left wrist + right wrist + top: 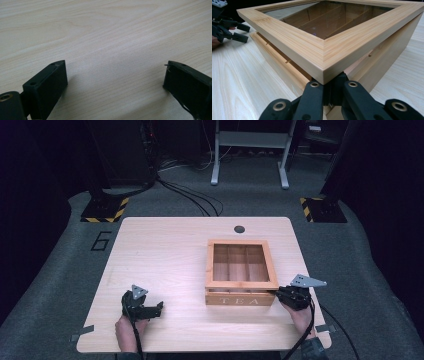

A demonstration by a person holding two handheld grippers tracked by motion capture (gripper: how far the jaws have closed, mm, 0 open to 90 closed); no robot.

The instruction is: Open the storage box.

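Black linkage bars of the right gripper (332, 98) rise at the bottom of the right gripper view, its jaws drawn together beneath the near corner of a wooden lid (322, 53), which sits lifted off the box body so that a dark gap runs along the front; whether the jaws actually pinch that corner is hidden by the lid itself. The lid is a pale frame around a clear pane, and wooden dividers show through it. It belongs to a tea box (241, 272) standing on the right half of the worktop (165, 255), with "TEA" lettered on the side facing the near edge. In the high view the right gripper (281, 294) meets the box at its near right corner, held by a hand (301, 316) reaching in over the near edge.

Well apart, by the near left corner of the worktop, the left gripper (159, 309) rests low over the bare wood in the other hand (129, 330). Its own view shows the jaws spread wide with plain tabletop (110, 50) between them.
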